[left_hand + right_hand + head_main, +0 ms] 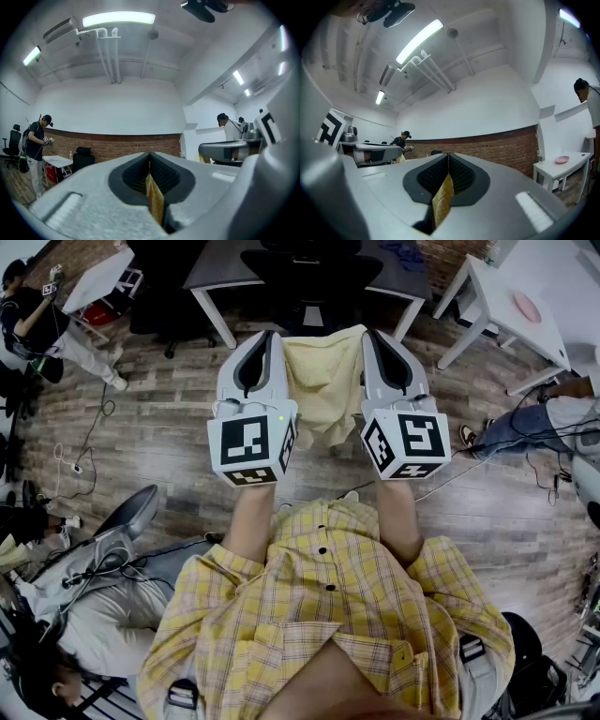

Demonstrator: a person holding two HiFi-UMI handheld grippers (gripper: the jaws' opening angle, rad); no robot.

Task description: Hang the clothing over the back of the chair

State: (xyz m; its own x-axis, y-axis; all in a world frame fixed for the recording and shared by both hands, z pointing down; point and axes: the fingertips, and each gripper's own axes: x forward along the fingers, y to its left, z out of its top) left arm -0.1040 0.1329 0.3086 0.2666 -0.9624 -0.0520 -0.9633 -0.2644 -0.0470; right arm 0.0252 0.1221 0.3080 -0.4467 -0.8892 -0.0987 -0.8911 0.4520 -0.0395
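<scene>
Clothing (323, 381) above wood floor (169, 427) — brick wall (487, 145)

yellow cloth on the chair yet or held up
Held up, off the chair: yellow cloth hangs between left claw and right claw, each shut on its top edge.

The person wears a short-sleeved yellow plaid shirt (328, 615) with dark buttons down the front, and grey straps (183, 697) with black buckles near both shoulders. The left gripper (270, 336) and right gripper (370, 336) are pale grey shells with black-lined slots, each ending in a cube (251, 446) of black-and-white square markers.
</scene>
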